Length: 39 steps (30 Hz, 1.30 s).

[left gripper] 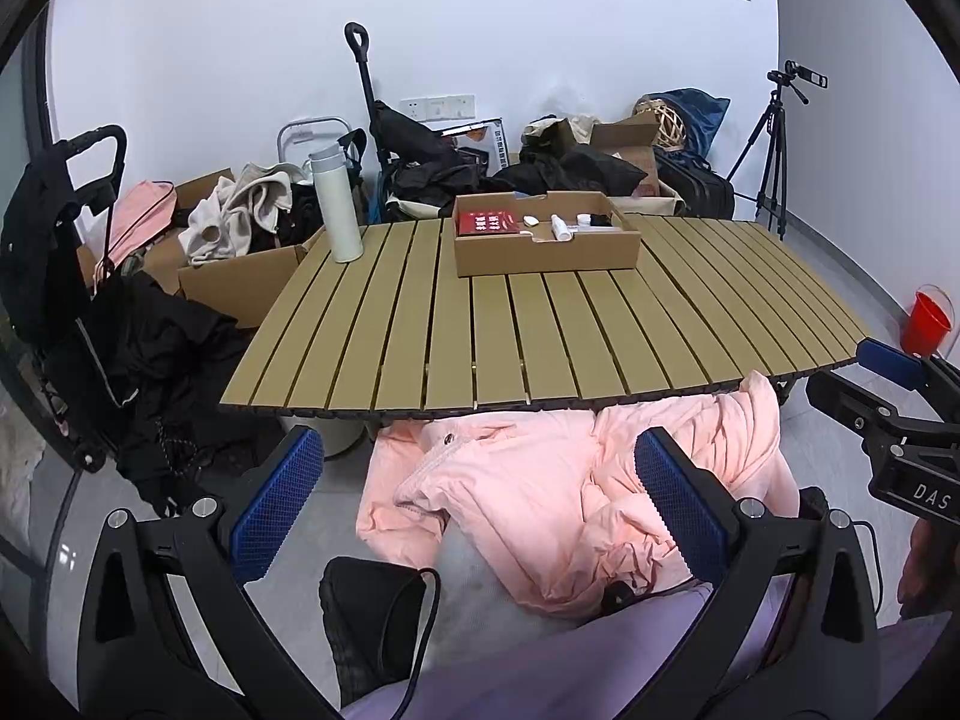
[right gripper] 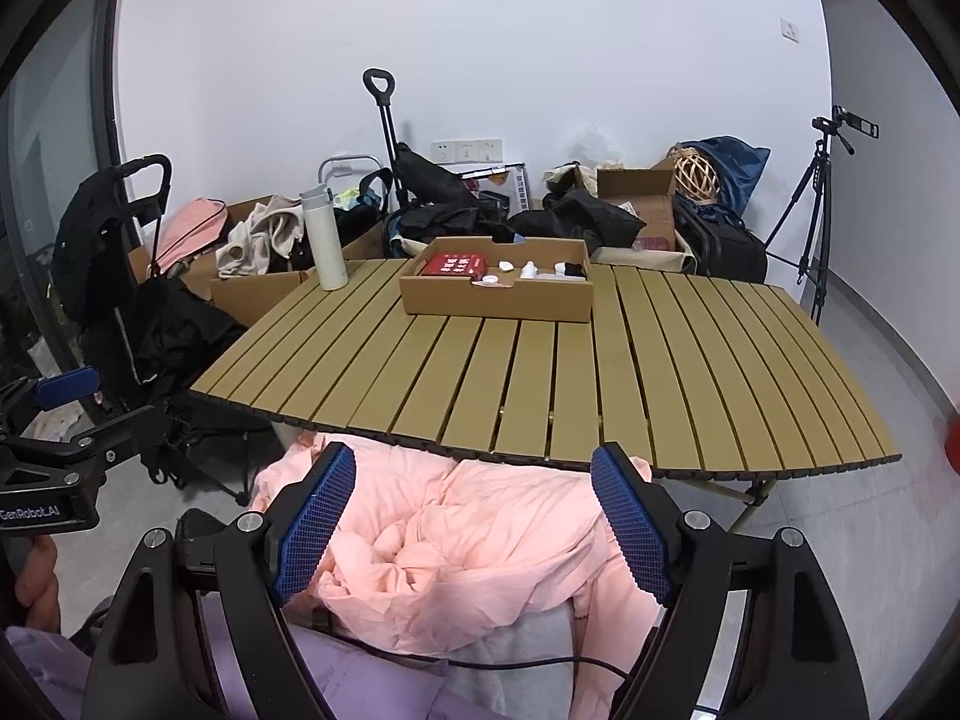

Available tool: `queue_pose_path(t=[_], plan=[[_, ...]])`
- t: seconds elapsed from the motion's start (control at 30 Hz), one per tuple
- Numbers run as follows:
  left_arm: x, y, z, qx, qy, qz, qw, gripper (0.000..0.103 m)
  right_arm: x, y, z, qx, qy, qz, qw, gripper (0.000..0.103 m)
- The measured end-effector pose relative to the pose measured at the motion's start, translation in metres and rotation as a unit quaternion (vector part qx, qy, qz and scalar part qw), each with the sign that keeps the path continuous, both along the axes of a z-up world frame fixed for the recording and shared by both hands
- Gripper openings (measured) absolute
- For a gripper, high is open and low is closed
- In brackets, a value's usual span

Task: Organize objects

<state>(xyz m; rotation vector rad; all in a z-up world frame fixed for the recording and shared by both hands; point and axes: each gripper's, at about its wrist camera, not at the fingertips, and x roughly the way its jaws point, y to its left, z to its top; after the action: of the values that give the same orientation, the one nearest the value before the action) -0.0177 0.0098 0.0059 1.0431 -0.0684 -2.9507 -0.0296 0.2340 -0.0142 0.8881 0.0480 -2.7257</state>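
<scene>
Your left tongs (left gripper: 480, 510) stand wide apart and hold nothing; they hover low in front of the desk (left gripper: 540, 324), over the pink jacket (left gripper: 540, 492) that lies crumpled below the desk's near edge. Your right tongs (right gripper: 474, 522) are also spread apart and empty, hanging over the same pink jacket (right gripper: 456, 540), with the blue pads (right gripper: 315, 519) on either side of its folds but not touching them as far as you can see.

On the slatted desk, toward the far side, sits a shallow cardboard box (left gripper: 546, 255). Inside it lie a red packet (left gripper: 489, 222) at the left, then some small white bottles (left gripper: 561, 228) and a small black item (left gripper: 600, 219) at the right. A white flask (left gripper: 336, 201) stands upright at the far left corner of the desk, well apart from the box.

Behind the desk, against the wall, are heaps of dark clothes (left gripper: 540, 171), open cartons and a folded trolley (left gripper: 366, 96). A tripod (left gripper: 774, 150) with a camera stands at the right, and a red bucket (left gripper: 927, 324) sits on the floor near the desk's right end.
</scene>
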Motion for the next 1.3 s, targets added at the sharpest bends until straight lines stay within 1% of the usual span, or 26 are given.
queue_pose_path(t=[0.67, 1.03, 1.13, 1.3], plan=[[-0.0015, -0.0012, -0.003, 0.001, -0.005, 0.001, 1.0, 0.103, -0.0003, 0.0008, -0.0013, -0.008, -0.007, 0.007, 1.0, 0.084], [0.0, 0.0004, -0.005, 0.005, -0.004, -0.02, 0.9998, 0.103, -0.0045, 0.0023, -0.0042, -0.014, -0.016, 0.006, 1.0, 0.084], [-0.0016, 0.0035, -0.0082, -0.008, -0.01, -0.022, 0.9997, 0.103, -0.0056, 0.002, -0.0052, -0.015, -0.019, 0.006, 1.0, 0.084], [-0.0023, 0.0014, -0.0081, 0.01, -0.01, -0.026, 0.9996, 0.103, -0.0069, 0.0036, -0.0061, -0.015, -0.021, 0.007, 1.0, 0.084]])
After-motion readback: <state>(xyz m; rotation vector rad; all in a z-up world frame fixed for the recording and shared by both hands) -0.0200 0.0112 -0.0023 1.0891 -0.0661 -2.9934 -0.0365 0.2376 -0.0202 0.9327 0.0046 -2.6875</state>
